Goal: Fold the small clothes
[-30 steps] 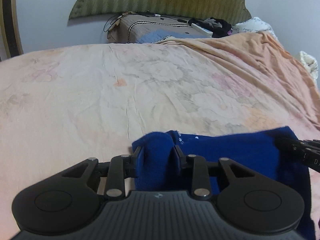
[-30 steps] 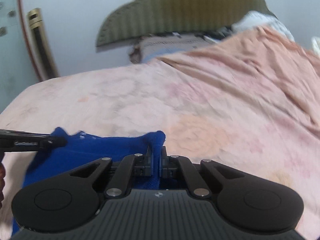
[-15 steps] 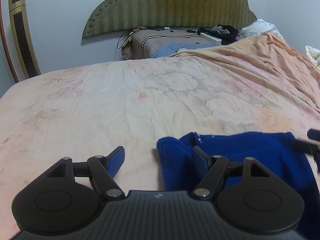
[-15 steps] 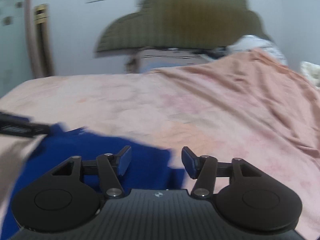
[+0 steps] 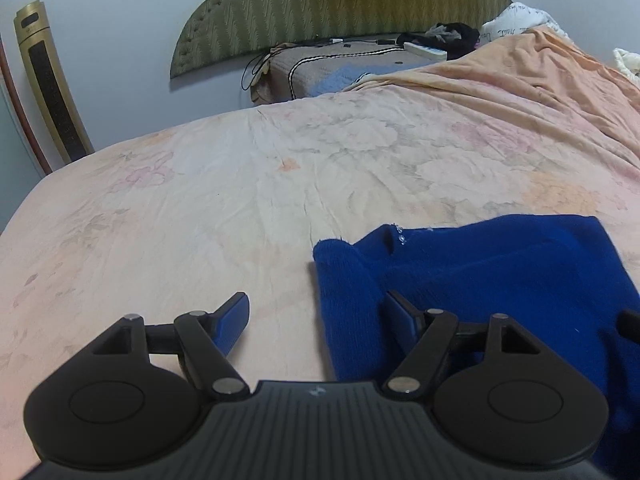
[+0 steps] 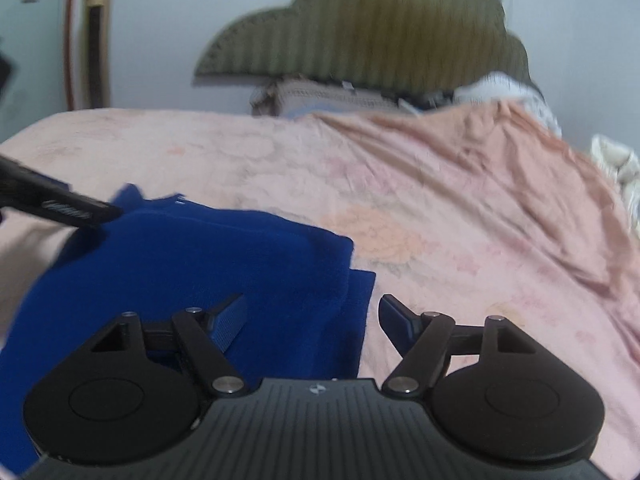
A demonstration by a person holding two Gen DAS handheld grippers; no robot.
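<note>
A small blue knit garment (image 5: 500,276) lies folded on the floral bed sheet (image 5: 240,200), its top layer doubled over the lower one. My left gripper (image 5: 318,316) is open at the garment's left edge; the cloth lies slack between the jaws and neither pad presses it. In the right wrist view the garment (image 6: 200,264) fills the lower left. The jaws of my right gripper (image 6: 311,320) are opening over its right edge, and no cloth is pinched. The left gripper's finger (image 6: 60,204) shows dark at that view's left, above the garment's far corner.
A peach blanket (image 5: 540,92) is bunched along the bed's right side. A green padded headboard (image 5: 340,4), a brown pillow (image 5: 332,64) and dark clutter (image 5: 452,36) lie at the far end. A gold tower unit (image 5: 48,80) stands by the wall past the bed's left edge.
Both grippers were shut on the garment's near corners, then opened and let go. Both have drawn back, and the cloth now rests flat on the sheet.
</note>
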